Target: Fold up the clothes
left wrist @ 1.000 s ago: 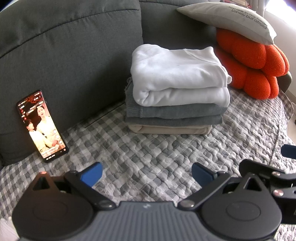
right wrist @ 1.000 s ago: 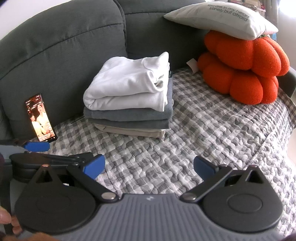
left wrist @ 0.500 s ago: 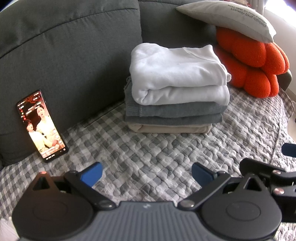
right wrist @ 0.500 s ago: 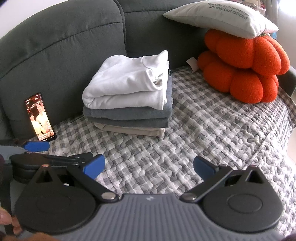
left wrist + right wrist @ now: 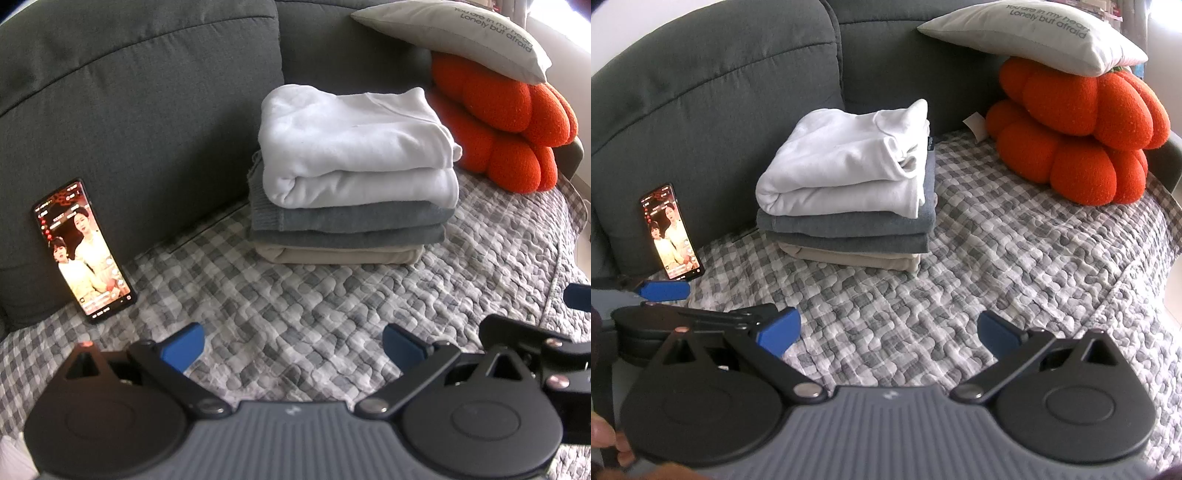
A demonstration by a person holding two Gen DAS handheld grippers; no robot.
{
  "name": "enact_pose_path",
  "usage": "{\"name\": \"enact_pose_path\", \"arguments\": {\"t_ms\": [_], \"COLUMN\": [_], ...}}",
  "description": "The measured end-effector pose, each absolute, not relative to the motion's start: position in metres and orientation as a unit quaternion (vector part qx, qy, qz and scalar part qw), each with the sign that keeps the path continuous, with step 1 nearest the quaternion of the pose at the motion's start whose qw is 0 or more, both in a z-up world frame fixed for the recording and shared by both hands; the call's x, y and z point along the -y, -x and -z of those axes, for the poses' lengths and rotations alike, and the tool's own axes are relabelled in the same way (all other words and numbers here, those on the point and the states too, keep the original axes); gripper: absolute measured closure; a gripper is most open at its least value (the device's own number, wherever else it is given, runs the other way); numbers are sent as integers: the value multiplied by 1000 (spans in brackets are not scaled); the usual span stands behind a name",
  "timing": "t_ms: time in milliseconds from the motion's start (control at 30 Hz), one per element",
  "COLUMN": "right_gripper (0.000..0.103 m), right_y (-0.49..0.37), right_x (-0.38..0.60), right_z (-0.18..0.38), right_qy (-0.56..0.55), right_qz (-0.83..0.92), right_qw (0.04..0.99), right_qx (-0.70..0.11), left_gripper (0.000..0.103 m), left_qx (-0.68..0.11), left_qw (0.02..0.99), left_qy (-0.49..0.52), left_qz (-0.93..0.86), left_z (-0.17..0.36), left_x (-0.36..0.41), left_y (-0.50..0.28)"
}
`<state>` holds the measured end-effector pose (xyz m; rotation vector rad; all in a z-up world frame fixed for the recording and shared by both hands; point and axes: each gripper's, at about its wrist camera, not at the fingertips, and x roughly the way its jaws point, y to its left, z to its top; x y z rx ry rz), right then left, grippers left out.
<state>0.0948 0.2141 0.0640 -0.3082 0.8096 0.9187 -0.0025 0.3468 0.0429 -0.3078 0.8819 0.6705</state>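
Observation:
A stack of folded clothes point(image 5: 351, 184) point(image 5: 849, 206) rests on the checked quilt point(image 5: 314, 306) point(image 5: 997, 258) against the sofa back: a white sweatshirt point(image 5: 354, 147) point(image 5: 849, 166) on top, two grey garments point(image 5: 347, 225) beneath it, a beige one point(image 5: 340, 254) at the bottom. My left gripper point(image 5: 293, 349) is open and empty, held short of the stack above bare quilt. My right gripper point(image 5: 888, 332) is also open and empty. The left gripper shows again at the left edge of the right wrist view, with a hand below it.
A phone point(image 5: 83, 251) point(image 5: 670, 230) with a lit screen leans on the dark grey sofa back point(image 5: 129, 92), left of the stack. An orange lobed cushion point(image 5: 506, 125) point(image 5: 1078, 133) with a grey pillow point(image 5: 1034, 35) on it lies to the right. The quilt edge drops off at right.
Both views have drifted very slightly; the stack sits a touch higher in frame. Both grippers stay open and nothing was taken hold of or moved.

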Motion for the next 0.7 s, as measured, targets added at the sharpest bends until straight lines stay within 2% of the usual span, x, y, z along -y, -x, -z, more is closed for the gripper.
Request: {"name": "enact_pose_path", "arguments": {"t_ms": [367,700], "right_gripper": [0,0], "right_y": [-84,-39], "right_x": [-198,-145], "right_z": [-72,-95], "right_qy": [131,122], "right_qz": [-426,-429], "right_qw": [811,830], "right_qx": [-379,-334], "left_gripper": [0,0], "left_qx": [-402,-374], "left_qw": [849,867], "left_qy": [143,138], "left_qz": [-312,-298], "left_z": [-53,-73], "left_x": [-331,-298], "left_y": [19,67]}}
